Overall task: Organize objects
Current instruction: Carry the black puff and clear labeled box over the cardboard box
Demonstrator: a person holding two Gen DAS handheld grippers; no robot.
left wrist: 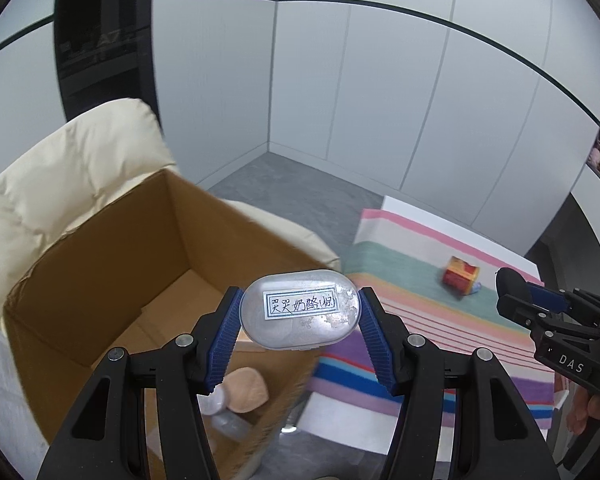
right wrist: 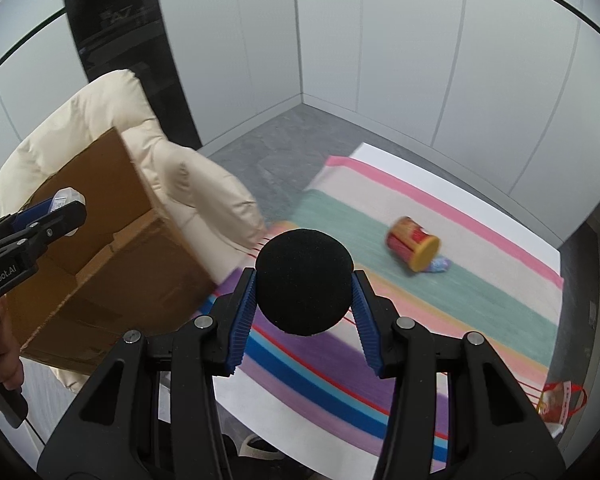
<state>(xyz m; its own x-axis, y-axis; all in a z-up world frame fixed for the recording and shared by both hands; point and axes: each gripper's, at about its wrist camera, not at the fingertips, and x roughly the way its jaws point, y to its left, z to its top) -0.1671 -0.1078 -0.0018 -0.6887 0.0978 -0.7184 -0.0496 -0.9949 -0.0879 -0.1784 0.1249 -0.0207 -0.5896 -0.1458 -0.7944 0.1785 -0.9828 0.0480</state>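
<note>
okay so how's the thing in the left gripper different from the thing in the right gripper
The left gripper holds a silver oval case with a handwritten label; the right gripper holds a plain black foam ball. The case is shiny and flattish; the ball is matte and round. Both are clamped between blue pads, off the striped cloth.

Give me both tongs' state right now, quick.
Left tongs: closed on the silver labelled case.
Right tongs: closed on the black foam ball.
</note>
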